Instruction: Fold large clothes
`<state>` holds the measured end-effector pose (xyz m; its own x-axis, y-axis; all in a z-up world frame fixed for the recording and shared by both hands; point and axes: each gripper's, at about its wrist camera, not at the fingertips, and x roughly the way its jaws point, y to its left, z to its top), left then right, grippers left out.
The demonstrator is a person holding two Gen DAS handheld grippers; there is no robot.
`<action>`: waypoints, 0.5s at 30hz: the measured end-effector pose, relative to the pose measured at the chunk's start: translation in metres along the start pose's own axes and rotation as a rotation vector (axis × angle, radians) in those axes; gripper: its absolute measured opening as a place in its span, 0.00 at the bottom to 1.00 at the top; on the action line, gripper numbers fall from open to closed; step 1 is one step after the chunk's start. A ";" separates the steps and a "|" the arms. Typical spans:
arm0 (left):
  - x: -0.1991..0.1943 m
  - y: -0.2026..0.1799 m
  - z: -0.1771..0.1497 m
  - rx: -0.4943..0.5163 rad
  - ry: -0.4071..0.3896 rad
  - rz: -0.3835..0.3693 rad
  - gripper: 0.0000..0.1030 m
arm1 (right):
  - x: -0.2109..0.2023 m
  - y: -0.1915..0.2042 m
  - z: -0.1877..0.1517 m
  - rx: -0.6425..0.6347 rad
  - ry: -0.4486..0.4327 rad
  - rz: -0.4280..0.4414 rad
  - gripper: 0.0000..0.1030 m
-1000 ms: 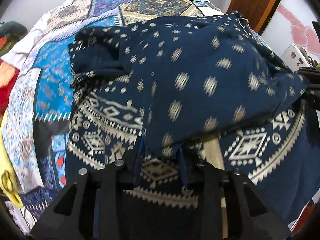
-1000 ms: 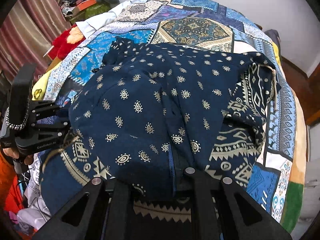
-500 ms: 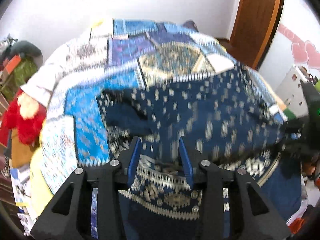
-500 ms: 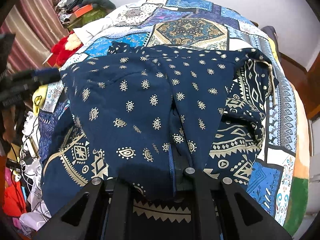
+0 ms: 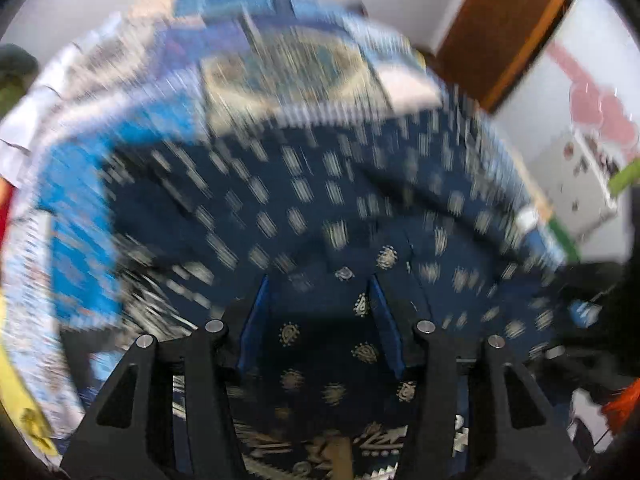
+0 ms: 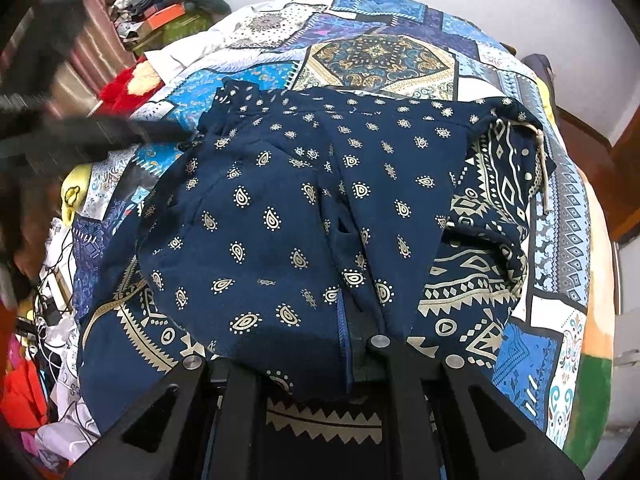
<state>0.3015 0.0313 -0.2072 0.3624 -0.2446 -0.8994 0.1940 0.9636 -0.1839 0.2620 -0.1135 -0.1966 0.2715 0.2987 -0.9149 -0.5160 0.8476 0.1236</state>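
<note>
A large navy garment (image 6: 304,216) with cream paisley and geometric print lies half folded on the patchwork bedspread (image 6: 376,56). My right gripper (image 6: 360,344) is shut on a fold of the garment's near edge. My left gripper (image 5: 320,292) is open, its blue pads apart, with the garment (image 5: 320,208) lying below and between them; that view is heavily blurred. The left gripper also shows blurred at the left of the right wrist view (image 6: 72,136), above the bed.
A red plush toy (image 6: 128,88) and piled clothes (image 6: 168,12) lie at the bed's far left. Cables and clutter (image 6: 52,292) lie beside the bed at the left. A wooden door (image 5: 500,24) stands at the right of the left wrist view.
My left gripper has let go of the garment and opened, then swung up and moved fast over it. The folded layer has dropped onto the bed. My right gripper keeps its hold.
</note>
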 end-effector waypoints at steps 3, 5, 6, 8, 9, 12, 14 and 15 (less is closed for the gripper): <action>0.032 -0.015 -0.016 0.053 0.023 0.059 0.51 | -0.003 0.001 -0.001 -0.026 0.009 -0.027 0.10; 0.031 -0.016 -0.019 0.055 0.000 0.074 0.52 | -0.006 0.003 -0.004 -0.061 0.014 -0.042 0.10; 0.031 -0.015 -0.019 0.048 0.006 0.070 0.53 | -0.009 0.004 -0.008 -0.087 0.009 -0.051 0.10; 0.032 -0.014 -0.020 0.047 0.009 0.064 0.53 | -0.014 0.004 -0.013 -0.113 0.000 -0.059 0.10; 0.032 -0.015 -0.020 0.054 0.006 0.069 0.54 | -0.018 0.003 -0.016 -0.121 -0.003 -0.056 0.10; 0.032 -0.018 -0.021 0.070 -0.002 0.088 0.55 | -0.025 -0.002 -0.019 -0.110 0.000 -0.027 0.10; 0.032 -0.017 -0.022 0.072 -0.006 0.092 0.57 | -0.027 -0.004 -0.018 -0.107 0.002 -0.016 0.10; 0.031 -0.017 -0.022 0.070 -0.008 0.096 0.59 | -0.028 -0.006 -0.018 -0.106 0.000 -0.012 0.10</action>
<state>0.2896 0.0094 -0.2410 0.3898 -0.1528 -0.9081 0.2215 0.9727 -0.0686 0.2428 -0.1354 -0.1788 0.2780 0.2891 -0.9161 -0.5956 0.8001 0.0717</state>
